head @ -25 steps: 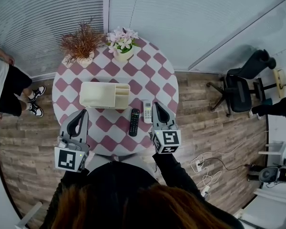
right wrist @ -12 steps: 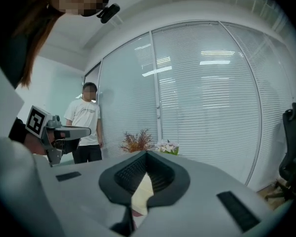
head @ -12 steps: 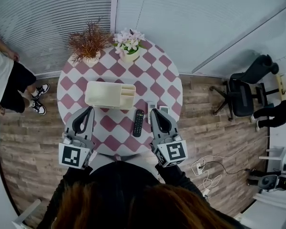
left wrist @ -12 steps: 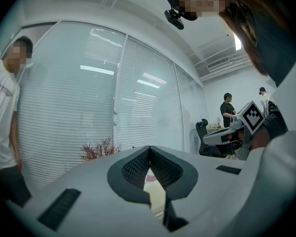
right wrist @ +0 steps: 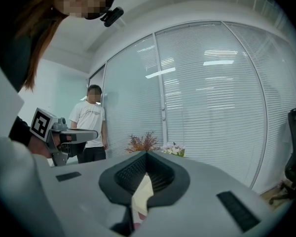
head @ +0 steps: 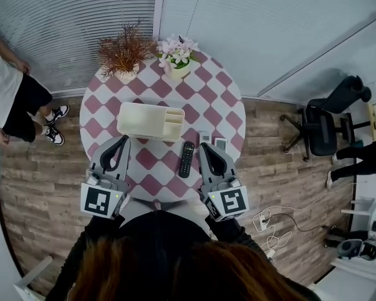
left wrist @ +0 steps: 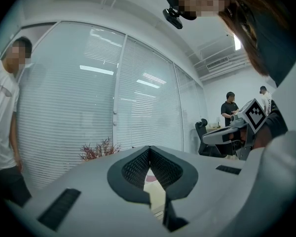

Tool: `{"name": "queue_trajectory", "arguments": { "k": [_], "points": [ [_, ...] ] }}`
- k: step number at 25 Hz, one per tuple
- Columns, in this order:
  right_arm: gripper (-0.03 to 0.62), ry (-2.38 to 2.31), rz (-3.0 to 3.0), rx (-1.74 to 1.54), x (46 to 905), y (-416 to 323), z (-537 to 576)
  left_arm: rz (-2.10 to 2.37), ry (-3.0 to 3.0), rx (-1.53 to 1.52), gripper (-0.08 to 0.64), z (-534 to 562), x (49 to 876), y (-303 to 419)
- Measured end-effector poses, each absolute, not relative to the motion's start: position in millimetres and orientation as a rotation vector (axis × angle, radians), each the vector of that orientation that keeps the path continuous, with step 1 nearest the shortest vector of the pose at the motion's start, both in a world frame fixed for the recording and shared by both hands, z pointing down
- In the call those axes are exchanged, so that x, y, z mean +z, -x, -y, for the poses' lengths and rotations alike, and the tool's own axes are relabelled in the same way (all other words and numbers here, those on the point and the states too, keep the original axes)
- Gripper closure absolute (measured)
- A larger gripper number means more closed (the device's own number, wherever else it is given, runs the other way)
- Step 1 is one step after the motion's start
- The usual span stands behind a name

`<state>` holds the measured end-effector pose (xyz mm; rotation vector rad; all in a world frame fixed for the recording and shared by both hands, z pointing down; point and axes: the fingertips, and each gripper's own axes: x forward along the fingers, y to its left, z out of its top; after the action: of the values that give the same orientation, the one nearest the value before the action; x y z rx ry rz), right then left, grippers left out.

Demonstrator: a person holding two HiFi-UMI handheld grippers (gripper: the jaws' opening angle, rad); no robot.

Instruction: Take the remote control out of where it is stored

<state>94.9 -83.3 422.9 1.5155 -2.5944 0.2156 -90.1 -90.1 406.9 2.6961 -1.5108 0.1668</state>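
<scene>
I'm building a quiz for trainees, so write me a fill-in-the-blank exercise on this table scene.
1. The table top is ___ in shape.
2. The longest remote lying on it is ___ in colour.
3. The right tool has its jaws ___, with nothing held.
Missing words: round; black; shut.

The slim black remote control [head: 186, 158] lies flat, pointing away, just left of the right gripper [head: 206, 147] jaws (cream storage box [head: 141, 121] ahead-left, apart).
</scene>
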Motion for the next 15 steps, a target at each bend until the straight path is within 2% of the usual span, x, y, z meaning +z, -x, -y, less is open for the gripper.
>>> {"name": "queue_trajectory", "arguments": {
  "k": [15],
  "points": [
    [0.578, -1.514, 2.614, 0.220, 416.1, -91.6, 79.9, 1.510, -2.695, 0.157, 0.554, 91.8, 409.5, 83.8]
  ]
}}
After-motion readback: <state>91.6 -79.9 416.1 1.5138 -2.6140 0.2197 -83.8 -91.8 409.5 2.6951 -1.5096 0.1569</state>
